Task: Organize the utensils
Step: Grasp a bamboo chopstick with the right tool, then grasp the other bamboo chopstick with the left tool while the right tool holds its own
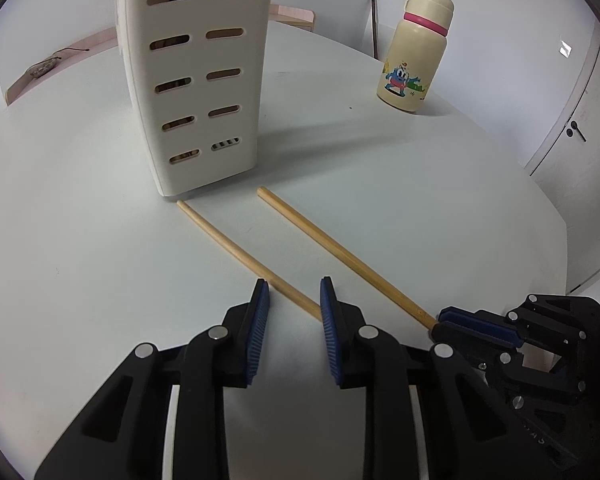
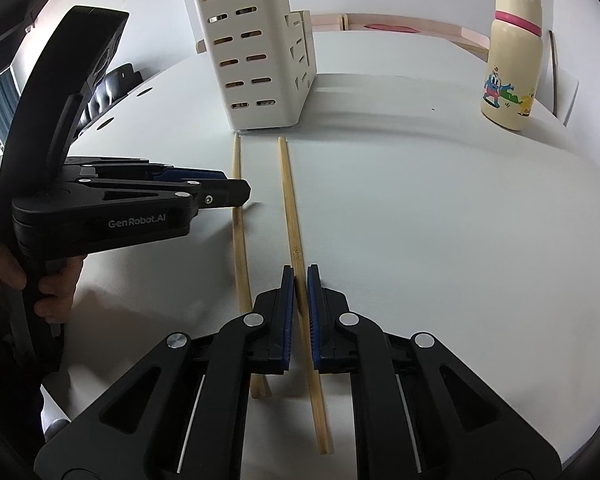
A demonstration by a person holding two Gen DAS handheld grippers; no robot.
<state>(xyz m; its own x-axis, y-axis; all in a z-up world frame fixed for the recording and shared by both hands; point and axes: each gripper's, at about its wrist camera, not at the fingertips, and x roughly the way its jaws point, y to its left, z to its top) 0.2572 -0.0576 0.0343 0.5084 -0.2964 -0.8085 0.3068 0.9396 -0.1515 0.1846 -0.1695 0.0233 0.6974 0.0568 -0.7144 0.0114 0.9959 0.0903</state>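
Two bamboo chopsticks lie side by side on the white table, tips near a white slotted utensil holder (image 1: pixel 198 76), which also shows in the right wrist view (image 2: pixel 260 60) with chopsticks standing in it. My left gripper (image 1: pixel 294 292) is open, its fingers straddling the left chopstick (image 1: pixel 236 246). In the right wrist view the left gripper (image 2: pixel 236 194) sits over that chopstick (image 2: pixel 238 240). My right gripper (image 2: pixel 300 276) is shut on the right chopstick (image 2: pixel 290 200); it also shows in the left wrist view (image 1: pixel 440 320), gripping the end of that chopstick (image 1: pixel 340 256).
A cream bottle with a pink band and cartoon print (image 1: pixel 416 52) stands on the table to the right, also in the right wrist view (image 2: pixel 514 56). A white door (image 1: pixel 576 112) is at the far right. The table edge (image 2: pixel 580 360) curves near the right.
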